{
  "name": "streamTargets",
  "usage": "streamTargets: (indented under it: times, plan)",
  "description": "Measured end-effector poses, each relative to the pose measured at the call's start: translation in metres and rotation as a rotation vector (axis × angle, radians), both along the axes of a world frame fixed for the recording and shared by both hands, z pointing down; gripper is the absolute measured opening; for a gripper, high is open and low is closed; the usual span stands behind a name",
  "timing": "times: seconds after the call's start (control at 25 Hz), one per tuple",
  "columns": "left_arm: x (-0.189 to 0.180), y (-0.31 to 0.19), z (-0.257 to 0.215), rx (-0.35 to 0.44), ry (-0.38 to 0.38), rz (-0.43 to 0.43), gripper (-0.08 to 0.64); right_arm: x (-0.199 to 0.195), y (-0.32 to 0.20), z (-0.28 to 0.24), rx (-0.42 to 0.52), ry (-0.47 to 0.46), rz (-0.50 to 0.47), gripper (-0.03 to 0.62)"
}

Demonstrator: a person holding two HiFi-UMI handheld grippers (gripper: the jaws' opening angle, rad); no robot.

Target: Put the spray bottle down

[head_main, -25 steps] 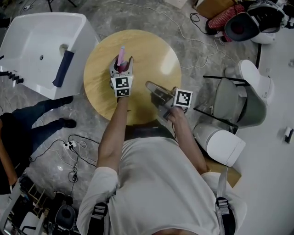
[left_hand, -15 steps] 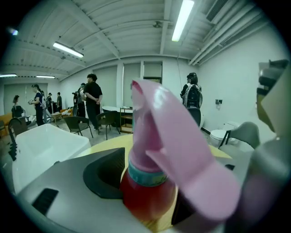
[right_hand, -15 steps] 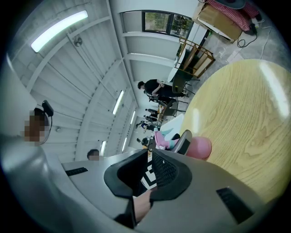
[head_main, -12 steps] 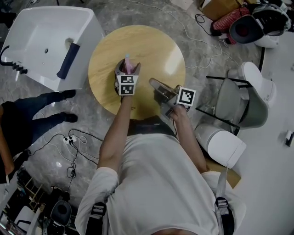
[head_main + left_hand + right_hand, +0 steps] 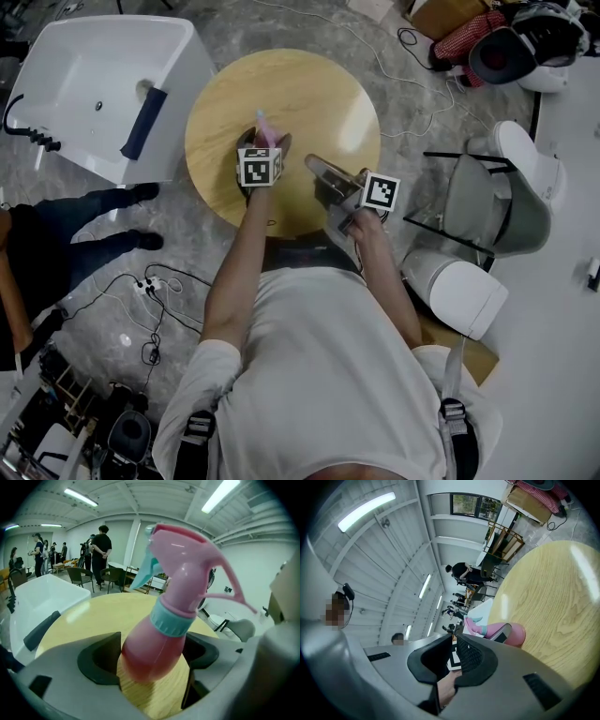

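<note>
The pink spray bottle with a teal collar and nozzle stands on the round wooden table, left of the middle. My left gripper reaches down around its lower body. In the left gripper view the bottle fills the gap between the dark pads, and the jaws are opening, their pads just off its sides. My right gripper hovers over the table's near right part, shut with nothing in it. From the right gripper view the bottle shows low beside the left gripper.
A white tub with a dark blue cloth on its rim stands left of the table. Grey chairs are at the right, cables lie on the floor, and a person's legs are at the left.
My left gripper has sunk toward the table and a little nearer to me with the bottle, and its jaws have spread. The right gripper has hardly moved.
</note>
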State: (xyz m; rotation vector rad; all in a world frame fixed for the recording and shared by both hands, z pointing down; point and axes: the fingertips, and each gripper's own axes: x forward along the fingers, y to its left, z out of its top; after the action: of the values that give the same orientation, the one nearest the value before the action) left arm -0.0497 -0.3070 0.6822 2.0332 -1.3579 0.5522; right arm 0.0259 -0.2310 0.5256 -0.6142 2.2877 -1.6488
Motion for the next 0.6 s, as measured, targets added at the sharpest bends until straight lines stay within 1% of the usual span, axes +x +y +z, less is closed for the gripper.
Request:
streamTargets:
  times: [0.16, 0.32, 0.44, 0.6]
  plan:
    - [-0.003, 0.010, -0.001, -0.011, 0.007, 0.008, 0.374, -0.004, 0.004, 0.001, 0.000, 0.004, 0.007, 0.023]
    - [-0.004, 0.019, -0.001, -0.028, -0.011, 0.042, 0.374, -0.007, 0.006, -0.002, 0.009, 0.012, 0.008, 0.023]
    - [-0.007, 0.027, -0.002, -0.036, -0.011, 0.051, 0.374, -0.004, 0.007, -0.002, 0.008, 0.019, 0.020, 0.023]
    - [-0.015, 0.038, -0.009, -0.034, -0.013, 0.064, 0.374, -0.009, 0.010, -0.002, 0.015, 0.032, 0.029, 0.023]
